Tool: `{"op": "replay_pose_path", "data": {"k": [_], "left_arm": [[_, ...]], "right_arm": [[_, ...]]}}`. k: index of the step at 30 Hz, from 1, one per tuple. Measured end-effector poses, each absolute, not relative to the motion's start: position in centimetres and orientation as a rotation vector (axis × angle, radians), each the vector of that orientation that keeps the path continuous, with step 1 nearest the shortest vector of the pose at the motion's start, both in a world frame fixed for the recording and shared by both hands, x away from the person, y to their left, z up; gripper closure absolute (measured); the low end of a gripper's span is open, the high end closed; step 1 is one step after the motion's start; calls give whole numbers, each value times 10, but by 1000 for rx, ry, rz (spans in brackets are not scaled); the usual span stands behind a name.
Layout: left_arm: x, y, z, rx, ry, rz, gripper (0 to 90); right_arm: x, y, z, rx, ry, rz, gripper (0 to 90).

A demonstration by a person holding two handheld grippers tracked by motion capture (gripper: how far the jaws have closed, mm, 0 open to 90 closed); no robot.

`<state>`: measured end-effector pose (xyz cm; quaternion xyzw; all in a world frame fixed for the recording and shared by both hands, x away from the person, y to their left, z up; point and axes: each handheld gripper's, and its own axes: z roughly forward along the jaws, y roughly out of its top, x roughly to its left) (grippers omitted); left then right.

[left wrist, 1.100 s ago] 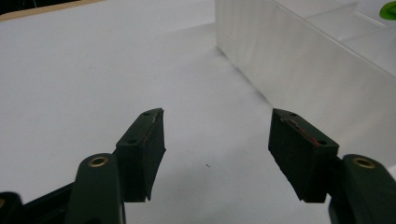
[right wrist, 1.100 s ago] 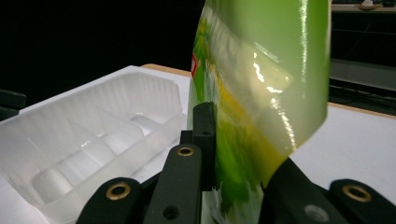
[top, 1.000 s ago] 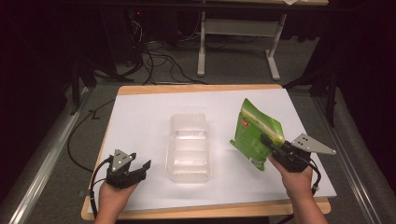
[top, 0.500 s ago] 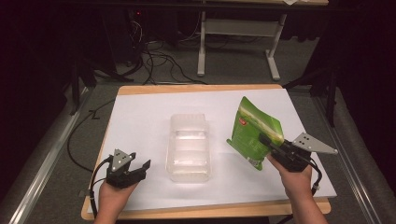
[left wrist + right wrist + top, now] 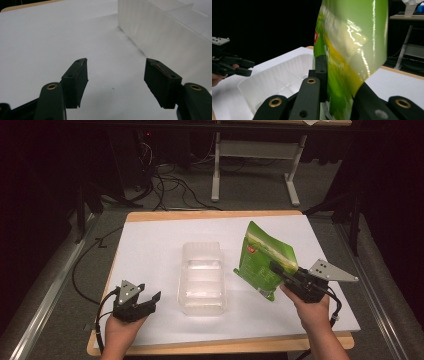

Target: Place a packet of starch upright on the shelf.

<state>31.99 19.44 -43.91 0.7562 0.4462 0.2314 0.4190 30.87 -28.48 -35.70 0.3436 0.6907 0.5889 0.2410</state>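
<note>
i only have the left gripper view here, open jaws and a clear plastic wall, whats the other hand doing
Observer: The right tool is shut on a green pouch and holds it off the table, to the right of the clear tray.
Operator: is the tray empty
Observer: In the right gripper view the tray looks empty, with low dividers inside; the pouch hides its far end.
Operator: where am i sitting relative to the tray
Observer: In the high view your left tool is open near the front edge of the white table, to the left of the tray's near corner, not touching it.
</note>
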Motion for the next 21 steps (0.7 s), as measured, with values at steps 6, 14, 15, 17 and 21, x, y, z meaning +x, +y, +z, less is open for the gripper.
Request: {"op": "replay_pose_path", "data": {"k": [6, 14, 15, 17, 21], "left_arm": [[319, 196, -439, 1888, 1122, 579, 359], [319, 198, -438, 1878, 1132, 580, 359], [319, 198, -438, 1878, 1132, 580, 359], [319, 198, -439, 1878, 1136, 587, 358], [319, 198, -439, 1874, 1146, 588, 357]], "right_arm": [[318, -279, -355, 916, 1916, 1616, 866], [334, -265, -344, 858, 1925, 1654, 866], [334, -265, -344, 858, 1925, 1654, 866], [340, -260, -341, 838, 1927, 1676, 866], [347, -254, -340, 818, 1941, 1688, 866]]}}
